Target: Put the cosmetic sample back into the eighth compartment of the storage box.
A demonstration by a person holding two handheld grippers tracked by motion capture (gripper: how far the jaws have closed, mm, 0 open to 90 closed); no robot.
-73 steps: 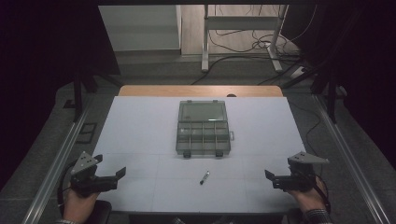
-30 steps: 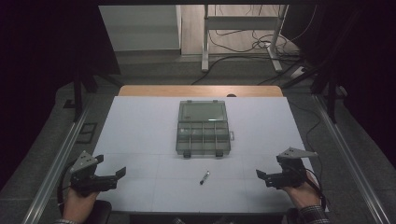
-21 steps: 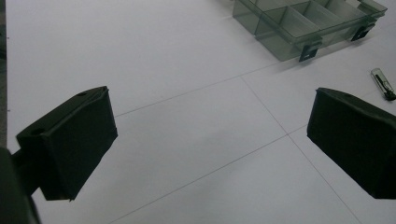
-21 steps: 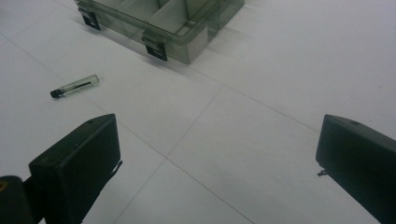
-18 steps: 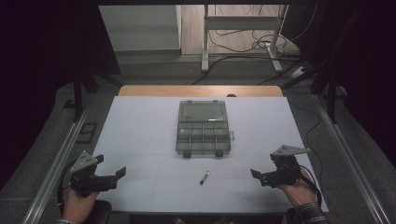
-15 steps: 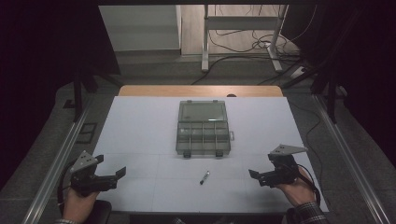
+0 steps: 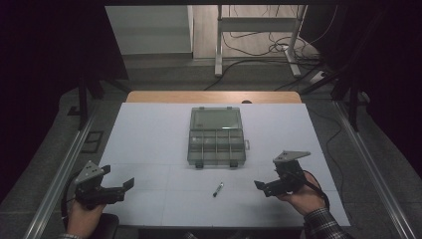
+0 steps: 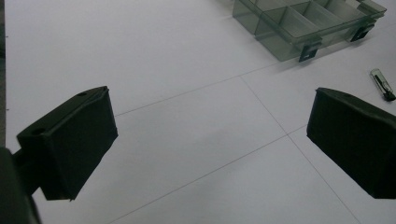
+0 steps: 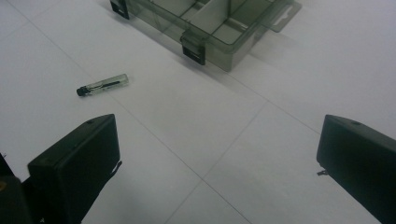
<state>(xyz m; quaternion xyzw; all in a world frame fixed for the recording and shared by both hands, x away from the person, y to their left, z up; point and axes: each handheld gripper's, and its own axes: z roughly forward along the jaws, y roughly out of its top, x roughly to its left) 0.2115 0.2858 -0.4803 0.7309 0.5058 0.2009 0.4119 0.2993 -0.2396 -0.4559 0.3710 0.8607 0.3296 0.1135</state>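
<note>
Presently: right gripper [image 7: 263, 188] with jaws wide apart, empty, near small vial [image 7: 218, 189] on white table [image 7: 149, 134]. Vial just before clear compartment box [image 7: 217, 138]. Left gripper [image 7: 124, 185] likewise spread, empty, well apart.

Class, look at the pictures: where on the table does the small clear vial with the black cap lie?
In the high view the vial lies on the white table, just in front of the compartment box, left of the right gripper.

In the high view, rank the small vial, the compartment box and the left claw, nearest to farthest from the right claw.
From the right claw:
1. Small vial, just to its left on the table.
2. Compartment box, ahead at table centre.
3. Left claw, across at the left edge.
</note>
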